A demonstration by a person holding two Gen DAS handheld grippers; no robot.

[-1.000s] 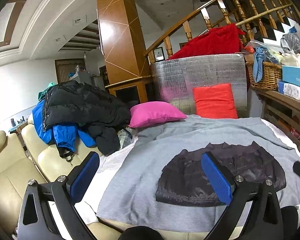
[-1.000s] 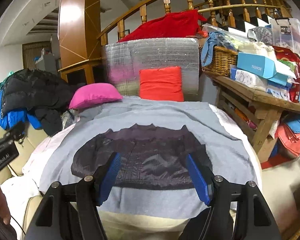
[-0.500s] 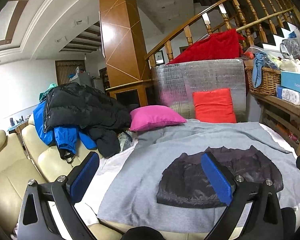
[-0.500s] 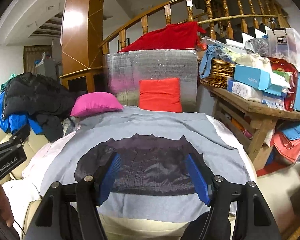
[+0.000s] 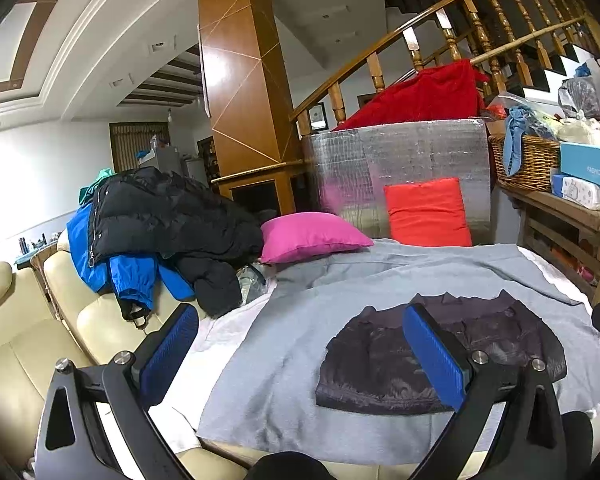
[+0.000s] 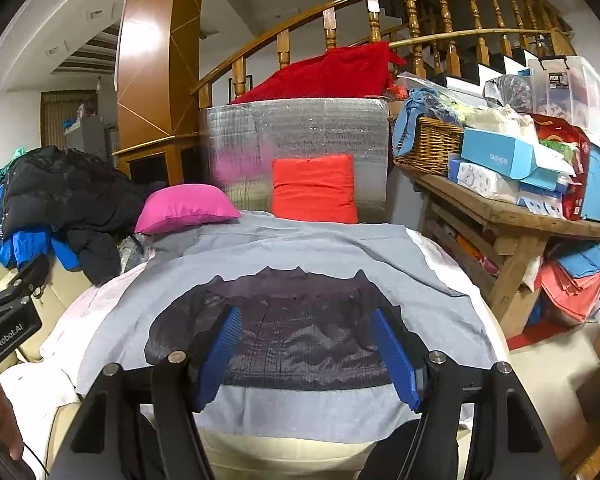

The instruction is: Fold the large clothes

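Both grippers are hanging spread and empty above the near edge of the bed: the left gripper (image 5: 300, 356) is sitting off to the jacket's left side, the right gripper (image 6: 312, 356) is pointing straight at its middle. The jacket (image 6: 296, 328) is lying on the grey sheet (image 6: 340, 248), well short of the pink pillow (image 6: 184, 208) and the red cushion (image 6: 314, 188). It is already looking folded: sleeves tucked in, collar away from the cameras, hem forming one straight near edge, so this piece seems nearly or fully done. More coats (image 5: 160, 220) are waiting in a heap on the sofa (image 5: 28, 344), so most of the task is probably remaining. The jacket is dark, thin, quilted and slightly glossy; the sheet is matte and soft; the sofa is smooth cream leather.
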